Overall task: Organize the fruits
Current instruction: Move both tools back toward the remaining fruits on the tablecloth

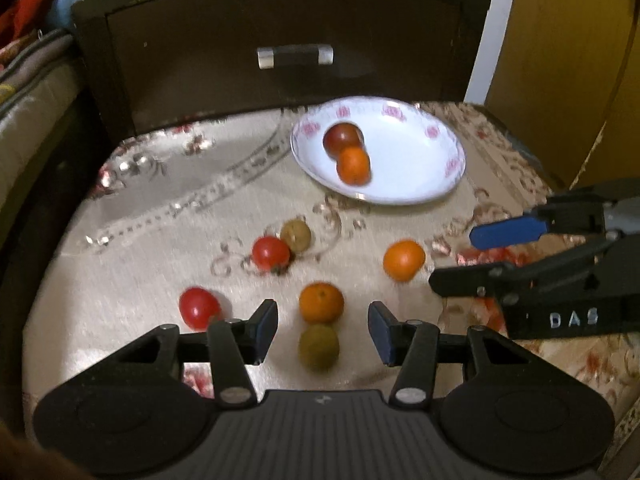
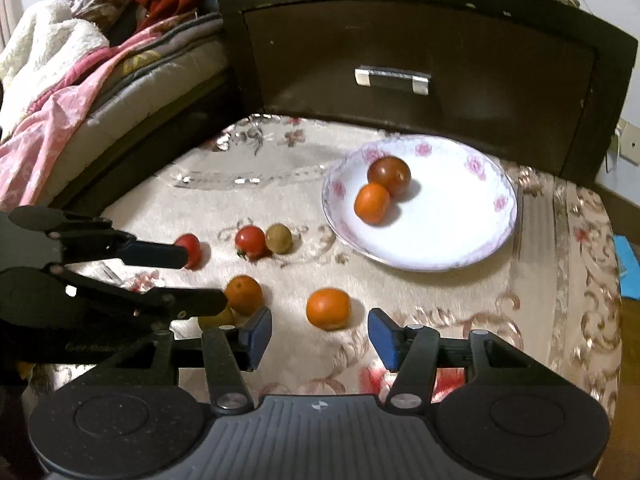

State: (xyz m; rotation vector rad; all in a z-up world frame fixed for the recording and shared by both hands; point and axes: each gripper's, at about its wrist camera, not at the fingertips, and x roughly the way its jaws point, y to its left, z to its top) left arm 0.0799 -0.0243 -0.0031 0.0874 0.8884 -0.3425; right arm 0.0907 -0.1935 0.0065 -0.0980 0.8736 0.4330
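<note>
A white flowered plate (image 1: 420,196) (image 2: 420,264) holds a dark red tomato (image 1: 342,138) (image 2: 390,176) and a small orange (image 1: 353,166) (image 2: 372,204). Several fruits lie loose on the cloth. My left gripper (image 1: 323,330) (image 2: 206,278) is open, with an orange (image 1: 321,302) (image 2: 243,294) and a green-brown fruit (image 1: 319,346) between its fingers, untouched. My right gripper (image 2: 320,336) (image 1: 460,258) is open just behind another orange (image 2: 328,308) (image 1: 404,260). Further left lie two red tomatoes (image 1: 271,254) (image 1: 199,307) and an olive fruit (image 1: 295,235).
A patterned cream cloth (image 2: 460,320) covers the small table. A dark wooden drawer front with a metal handle (image 2: 392,78) rises right behind it. A bed with blankets (image 2: 60,92) stands at the left, a yellow wooden panel (image 1: 568,60) at the right.
</note>
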